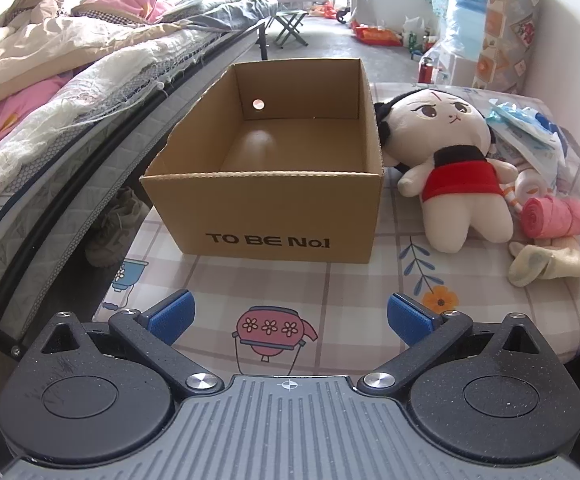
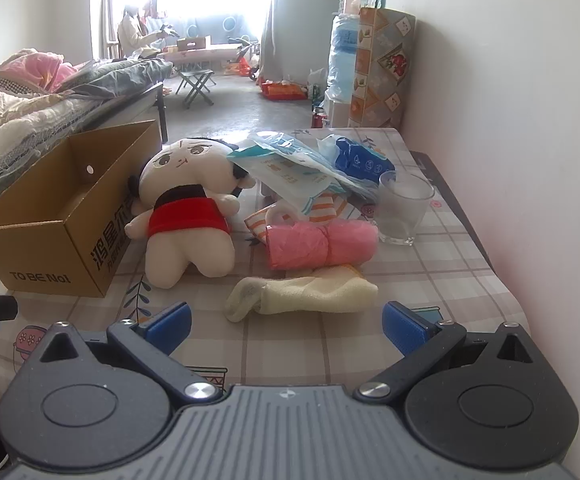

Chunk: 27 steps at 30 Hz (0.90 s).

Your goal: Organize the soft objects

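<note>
An empty cardboard box (image 1: 266,184) (image 2: 56,236) marked "TO BE No.1" stands on the patterned tablecloth (image 1: 330,292). A cream plush doll (image 1: 454,160) (image 2: 188,208) in a red dress lies against the box's right side. Right of the doll lie a pink roll of cloth (image 1: 556,216) (image 2: 322,242) and pale yellow socks (image 1: 554,264) (image 2: 302,294). A striped orange-and-white cloth (image 2: 322,206) sits behind the roll. My left gripper (image 1: 290,316) is open in front of the box. My right gripper (image 2: 286,322) is open just short of the socks. Neither holds anything.
A clear glass cup (image 2: 404,208) stands right of the pink roll. Plastic packets (image 2: 310,164) (image 1: 530,128) lie behind the soft things. A bed with piled quilts (image 1: 70,80) runs along the left. A wall (image 2: 510,120) bounds the table's right side. A person (image 2: 134,34) sits far back.
</note>
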Available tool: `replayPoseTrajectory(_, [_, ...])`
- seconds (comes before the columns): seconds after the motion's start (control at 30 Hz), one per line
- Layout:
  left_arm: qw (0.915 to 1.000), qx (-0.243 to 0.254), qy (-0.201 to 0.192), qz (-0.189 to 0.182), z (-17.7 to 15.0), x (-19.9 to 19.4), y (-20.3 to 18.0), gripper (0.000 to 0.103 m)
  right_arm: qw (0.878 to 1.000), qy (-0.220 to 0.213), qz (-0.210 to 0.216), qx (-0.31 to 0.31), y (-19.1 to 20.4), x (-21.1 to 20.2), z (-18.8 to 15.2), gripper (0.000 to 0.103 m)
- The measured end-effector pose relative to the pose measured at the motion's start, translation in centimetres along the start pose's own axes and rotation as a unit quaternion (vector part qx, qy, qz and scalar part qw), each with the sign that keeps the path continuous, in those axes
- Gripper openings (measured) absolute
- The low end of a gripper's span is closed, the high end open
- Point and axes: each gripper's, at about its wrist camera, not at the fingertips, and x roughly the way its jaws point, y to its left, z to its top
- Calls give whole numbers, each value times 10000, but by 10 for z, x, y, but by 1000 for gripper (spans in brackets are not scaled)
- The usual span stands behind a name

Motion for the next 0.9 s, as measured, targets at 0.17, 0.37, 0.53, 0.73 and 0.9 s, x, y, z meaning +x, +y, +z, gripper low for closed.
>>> replayPoseTrajectory(0.17, [10000,8,-14,23,0,0,1,103,10000,7,-3,-7,0,0,0,103])
replayPoseTrajectory(0.37, [10000,17,3,27,0,0,3,103,10000,16,5,-9,1,1,1,103])
replayPoseTrajectory(0.53, [10000,29,15,35,0,1,3,103,10000,27,15,-5,2,2,0,103])
replayPoseTrajectory(0.73, [10000,34,21,37,-1,1,3,103,10000,36,21,2,3,3,0,103])
replayPoseTrajectory(0.9, [10000,28,19,37,-1,1,3,103,10000,27,22,-4,3,2,0,103])
